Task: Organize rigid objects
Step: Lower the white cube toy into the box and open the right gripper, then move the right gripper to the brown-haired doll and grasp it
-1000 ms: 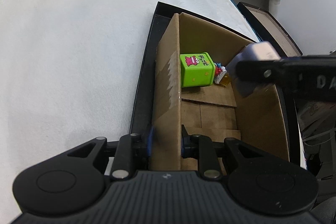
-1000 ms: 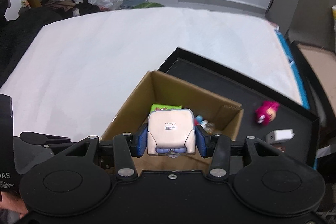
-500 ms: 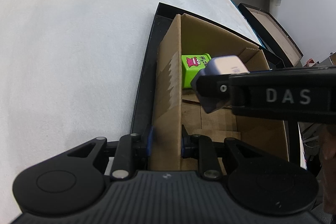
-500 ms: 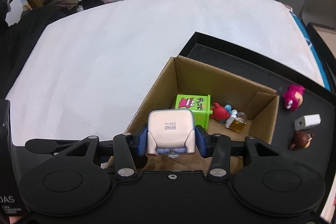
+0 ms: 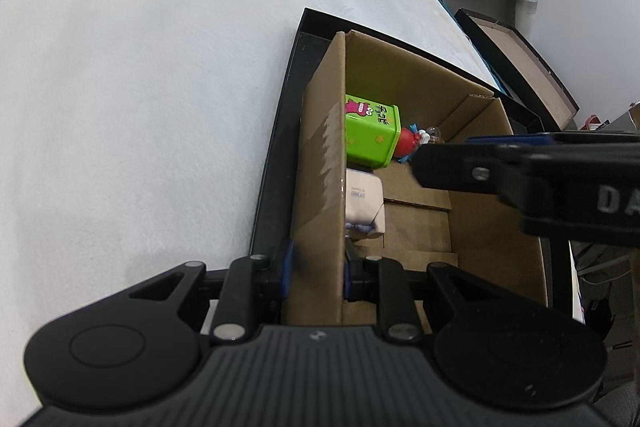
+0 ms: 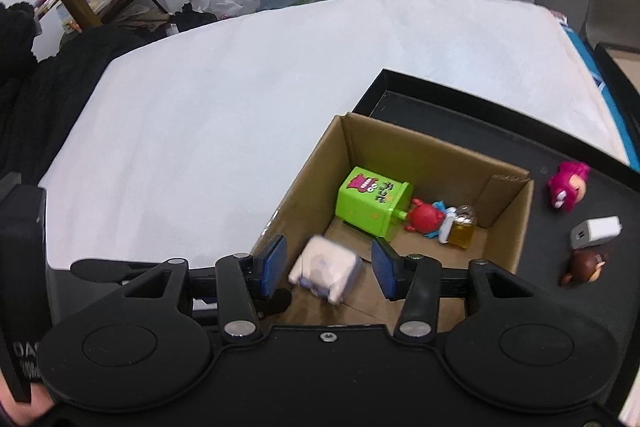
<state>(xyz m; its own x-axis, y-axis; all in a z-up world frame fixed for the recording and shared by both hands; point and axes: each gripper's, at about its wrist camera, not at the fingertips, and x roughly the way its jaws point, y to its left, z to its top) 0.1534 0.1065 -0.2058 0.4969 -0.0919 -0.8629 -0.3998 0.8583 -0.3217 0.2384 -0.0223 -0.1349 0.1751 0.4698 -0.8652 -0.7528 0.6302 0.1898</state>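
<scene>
A: Right wrist view first. The right gripper (image 6: 327,267) has its jaws spread wide, the blue pads (image 6: 274,265) touching nothing. Between and below them lies the pale boxy toy (image 6: 326,267), blurred, inside the cardboard box (image 6: 424,155).

B: And the left wrist view?

A: The left gripper (image 5: 316,267) is clamped on the near corner of the cardboard box (image 5: 320,179), one pad outside the wall and one inside. Just past it, the pale boxy toy (image 5: 364,199) sits on the box floor against that same wall.

B: What else is in the box?

A: Beyond the pale toy, a green tin (image 6: 374,205) tilted on its side, with a red figure (image 6: 424,217) touching its far end, then a small blue and white piece (image 6: 444,227) and a little amber bottle (image 6: 462,227) near the far corner. From the left the green tin (image 5: 370,137) and red figure (image 5: 408,143) show too, partly behind the right gripper's black finger (image 5: 480,173).

B: Outside the box?

A: The box stands in a black tray (image 6: 440,115) on a white surface (image 6: 240,87). On the tray, beside the box, lie a pink plush figure (image 6: 568,187), a white charger block (image 6: 596,231) and a brown figure (image 6: 586,267), each apart from the others.
</scene>
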